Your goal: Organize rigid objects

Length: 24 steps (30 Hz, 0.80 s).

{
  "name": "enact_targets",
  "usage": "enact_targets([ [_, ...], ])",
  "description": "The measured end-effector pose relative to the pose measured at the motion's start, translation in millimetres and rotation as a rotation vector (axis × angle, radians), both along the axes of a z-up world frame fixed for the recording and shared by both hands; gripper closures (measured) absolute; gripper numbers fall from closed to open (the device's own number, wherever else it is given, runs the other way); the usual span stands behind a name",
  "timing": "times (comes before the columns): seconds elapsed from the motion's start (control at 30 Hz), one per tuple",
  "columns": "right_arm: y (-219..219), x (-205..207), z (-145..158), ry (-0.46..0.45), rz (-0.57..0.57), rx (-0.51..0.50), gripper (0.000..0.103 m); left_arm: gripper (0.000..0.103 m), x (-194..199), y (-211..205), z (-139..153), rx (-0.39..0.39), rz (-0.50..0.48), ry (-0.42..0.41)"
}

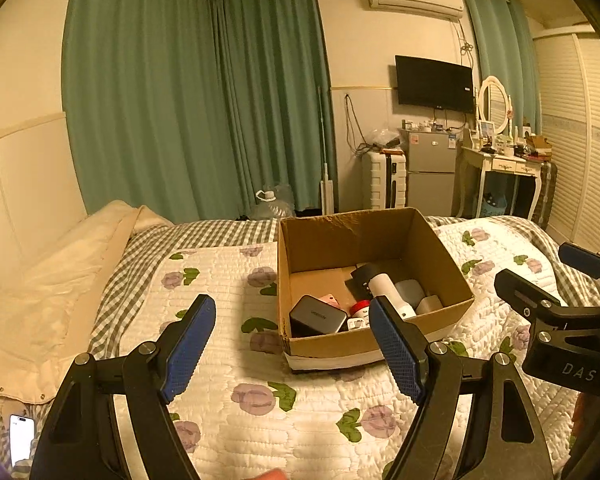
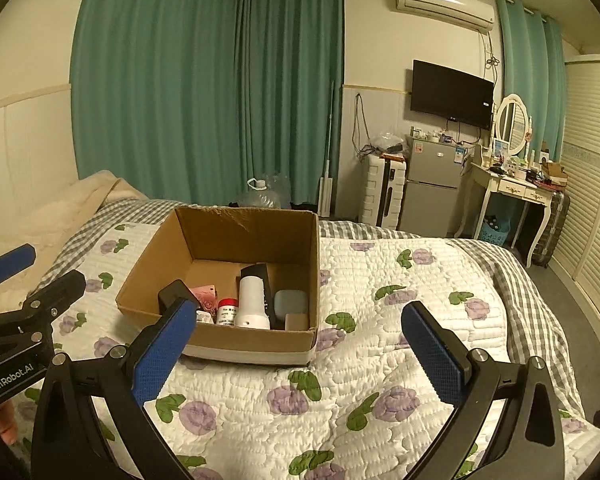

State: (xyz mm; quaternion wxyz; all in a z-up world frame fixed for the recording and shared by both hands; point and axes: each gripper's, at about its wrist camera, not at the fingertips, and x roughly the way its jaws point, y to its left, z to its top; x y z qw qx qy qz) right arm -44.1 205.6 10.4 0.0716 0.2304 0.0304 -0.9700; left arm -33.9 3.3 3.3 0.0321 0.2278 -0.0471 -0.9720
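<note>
An open cardboard box (image 1: 444, 258) sits on the floral quilt (image 1: 236, 280); it also shows in the right wrist view (image 2: 216, 236). Inside lie a dark grey charger block (image 1: 318, 314), a white cylinder (image 2: 253, 300), a red-capped bottle (image 2: 227, 310), a pink item (image 2: 205, 294), a grey-blue case (image 2: 291, 300) and a small beige block (image 2: 296, 321). My left gripper (image 1: 292, 330) is open and empty, just before the box's near left corner. My right gripper (image 2: 298, 338) is open and empty, before the box's near right corner.
A cream duvet (image 1: 48, 280) lies at the bed's left. A phone (image 1: 20, 438) lies at the lower left. Beyond the bed stand a water jug (image 2: 260, 196), a white suitcase (image 2: 382, 192), a small fridge (image 2: 432, 188) and a dressing table (image 2: 508, 188).
</note>
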Motion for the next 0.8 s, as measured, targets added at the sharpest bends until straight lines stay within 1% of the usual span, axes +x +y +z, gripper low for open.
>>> enact_targets([
  [0.8,-1.5,-0.6,-1.5,-0.001,0.001,0.002,0.000,0.021,-0.8,-3.5,-1.4,0.001,0.003,-0.009],
])
